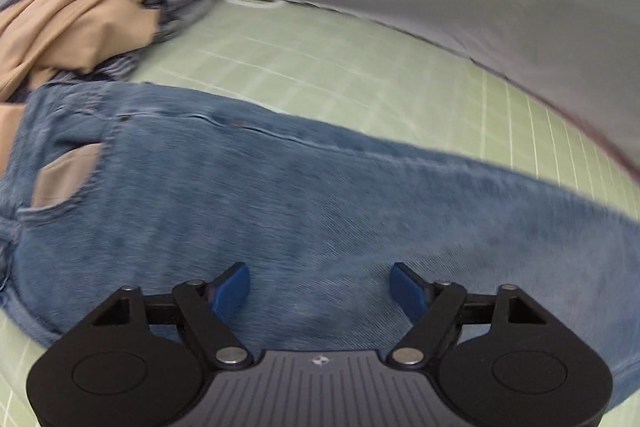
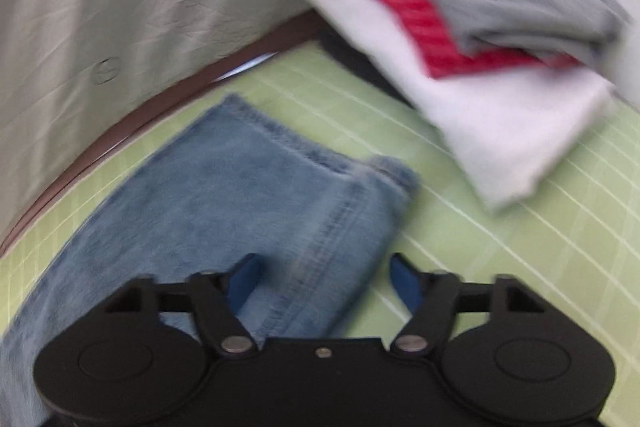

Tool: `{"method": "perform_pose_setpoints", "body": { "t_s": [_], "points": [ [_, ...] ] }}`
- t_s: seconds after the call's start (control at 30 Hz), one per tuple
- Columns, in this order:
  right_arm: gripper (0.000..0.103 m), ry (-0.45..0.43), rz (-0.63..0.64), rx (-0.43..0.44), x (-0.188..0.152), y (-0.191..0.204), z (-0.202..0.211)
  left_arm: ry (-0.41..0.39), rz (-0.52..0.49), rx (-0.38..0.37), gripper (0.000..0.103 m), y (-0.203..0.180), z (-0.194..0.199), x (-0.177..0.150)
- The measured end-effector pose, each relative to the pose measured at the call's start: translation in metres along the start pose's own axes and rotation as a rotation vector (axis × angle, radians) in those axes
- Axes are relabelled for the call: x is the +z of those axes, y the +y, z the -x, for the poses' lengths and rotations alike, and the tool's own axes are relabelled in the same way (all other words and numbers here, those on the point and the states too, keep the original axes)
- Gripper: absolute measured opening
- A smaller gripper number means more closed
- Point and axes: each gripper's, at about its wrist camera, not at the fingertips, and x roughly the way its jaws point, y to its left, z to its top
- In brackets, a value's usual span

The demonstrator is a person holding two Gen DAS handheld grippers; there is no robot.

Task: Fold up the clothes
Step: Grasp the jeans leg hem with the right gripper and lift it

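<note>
Both tools (image 1: 320,285) (image 2: 326,277) gape over fuzzy denim jeans (image 1: 280,195).

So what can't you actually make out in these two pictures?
- Left wrist view: the jeans run off the left and right edges; the waistband is cut off.
- Left wrist view: the striped garment is mostly buried under the tan garment.
- Right wrist view: motion blur smears the folded stack; the dark item beneath the white one cannot be identified.

Even, soft indoor light, faint shadows, heavy motion blur in both views, fisheye-bent dark corners
</note>
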Motion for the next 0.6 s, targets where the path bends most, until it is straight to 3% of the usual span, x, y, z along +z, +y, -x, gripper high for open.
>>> {"method": "perform_pose_setpoints", "body": {
  "t_s": [0.03, 0.07, 0.17, 0.4, 0.6],
  "points": [
    [0.050, -0.001, 0.026, 0.004, -0.001, 0.002, 0.001, 0.010, -0.018, 0.009, 0.082, -0.002, -0.003, -0.001],
    [0.033, -0.003, 0.045, 0.006, -0.002, 0.002, 0.003, 0.019, -0.036, 0.018, 0.082, -0.004, -0.005, -0.002],
    [0.002, -0.028, 0.094, 0.005, -0.011, -0.014, 0.025, 0.026, -0.084, 0.014, 0.082, -0.003, -0.002, -0.008],
    [0.001, -0.052, 0.146, -0.067, -0.059, -0.084, 0.109, 0.051, -0.147, -0.036, 0.082, 0.014, 0.011, -0.031],
    [0.002, -0.029, 0.062, -0.091, -0.102, -0.145, 0.151, 0.048, -0.211, -0.014, 0.082, 0.010, 0.025, -0.051]
  ]
}}
